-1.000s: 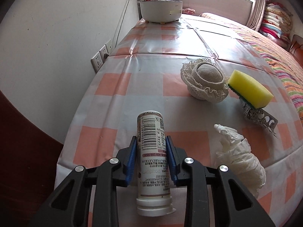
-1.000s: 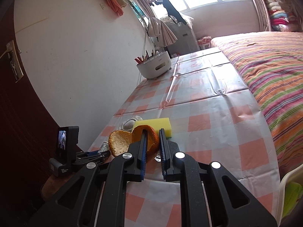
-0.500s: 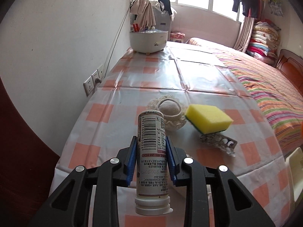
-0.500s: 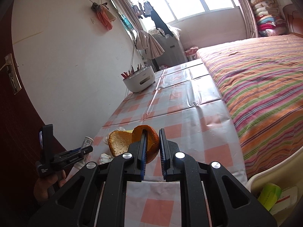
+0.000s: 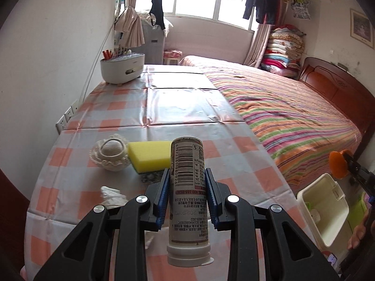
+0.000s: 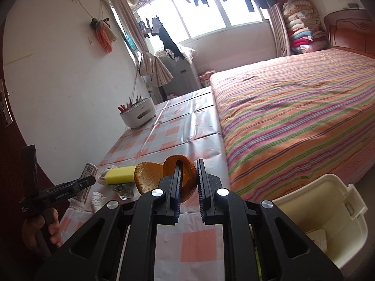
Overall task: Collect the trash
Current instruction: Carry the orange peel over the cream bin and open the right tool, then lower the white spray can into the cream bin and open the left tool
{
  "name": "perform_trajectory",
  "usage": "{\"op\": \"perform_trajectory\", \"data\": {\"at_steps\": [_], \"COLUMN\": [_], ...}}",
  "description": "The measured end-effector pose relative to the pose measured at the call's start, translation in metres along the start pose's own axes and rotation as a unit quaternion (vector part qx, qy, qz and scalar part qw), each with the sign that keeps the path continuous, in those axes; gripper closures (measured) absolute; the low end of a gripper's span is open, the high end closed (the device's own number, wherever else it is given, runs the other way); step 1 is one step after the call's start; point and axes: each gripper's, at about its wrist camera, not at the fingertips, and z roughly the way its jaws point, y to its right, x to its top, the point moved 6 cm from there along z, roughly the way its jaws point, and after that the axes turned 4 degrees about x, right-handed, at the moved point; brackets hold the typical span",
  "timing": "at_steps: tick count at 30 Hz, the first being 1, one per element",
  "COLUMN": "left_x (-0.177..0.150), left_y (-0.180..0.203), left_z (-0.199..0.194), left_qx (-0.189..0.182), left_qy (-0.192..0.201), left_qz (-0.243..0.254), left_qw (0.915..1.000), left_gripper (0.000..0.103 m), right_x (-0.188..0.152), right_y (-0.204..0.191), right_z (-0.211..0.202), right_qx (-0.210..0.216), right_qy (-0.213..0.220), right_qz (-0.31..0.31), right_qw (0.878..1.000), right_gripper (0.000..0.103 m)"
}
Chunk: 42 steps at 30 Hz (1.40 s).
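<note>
My left gripper (image 5: 187,182) is shut on a white plastic bottle (image 5: 188,187) with a barcode label, held above the near edge of the checked table (image 5: 178,107). My right gripper (image 6: 188,175) is shut on an orange peel (image 6: 168,175), held off the table's right side near a cream trash bin (image 6: 328,215). The bin also shows in the left wrist view (image 5: 324,208), low on the right. A crumpled white tissue (image 5: 112,195) and a foil blister pack (image 5: 150,177) lie on the table.
A yellow sponge (image 5: 150,155) and a lace-trimmed pincushion (image 5: 110,155) sit mid-table. A white utensil holder (image 5: 121,70) stands at the far end by the wall. A bed with a striped cover (image 5: 281,117) runs along the table's right side.
Both grippers have lifted and drawn back from the table with their loads. The right gripper has moved right, and the trash bin has come into view beside it.
</note>
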Motion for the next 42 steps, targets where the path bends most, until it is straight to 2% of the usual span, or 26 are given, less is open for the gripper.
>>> {"op": "perform_trajectory", "data": {"at_steps": [8, 13, 14, 15, 16, 22, 31, 42], "left_x": [-0.010, -0.019, -0.021, -0.023, -0.025, -0.039, -0.056, -0.078], "left_y": [0.076, 0.118, 0.126, 0.134, 0.141, 0.179, 0.226, 0.259], "left_z": [-0.011, -0.018, -0.019, -0.019, -0.020, -0.018, -0.013, 0.017], "left_qx": [-0.069, -0.103, -0.109, -0.114, -0.119, -0.140, -0.168, -0.171], "left_qy": [-0.003, -0.006, -0.008, -0.010, -0.011, -0.024, -0.042, -0.073], "left_qz": [0.046, 0.071, 0.077, 0.083, 0.088, 0.115, 0.134, 0.149], "left_qw": [0.9966, 0.9921, 0.9911, 0.9899, 0.9889, 0.9832, 0.9756, 0.9713], "left_gripper": [0.075, 0.075, 0.075, 0.075, 0.075, 0.075, 0.075, 0.075], "right_x": [-0.013, -0.022, -0.023, -0.022, -0.022, -0.005, 0.009, 0.012], "right_y": [0.068, 0.093, 0.095, 0.098, 0.100, 0.098, 0.124, 0.110], "right_z": [-0.032, -0.042, -0.043, -0.045, -0.046, -0.064, -0.080, -0.072], "right_qx": [-0.074, -0.108, -0.108, -0.110, -0.110, -0.092, -0.123, -0.153], "right_qy": [0.002, -0.003, -0.001, 0.002, 0.006, 0.057, 0.132, 0.161], "right_qz": [0.015, 0.021, 0.030, 0.039, 0.045, 0.085, 0.156, 0.147], "right_qw": [0.997, 0.994, 0.994, 0.993, 0.993, 0.991, 0.971, 0.964], "right_gripper": [0.090, 0.083, 0.069, 0.051, 0.044, 0.043, 0.035, 0.030]}}
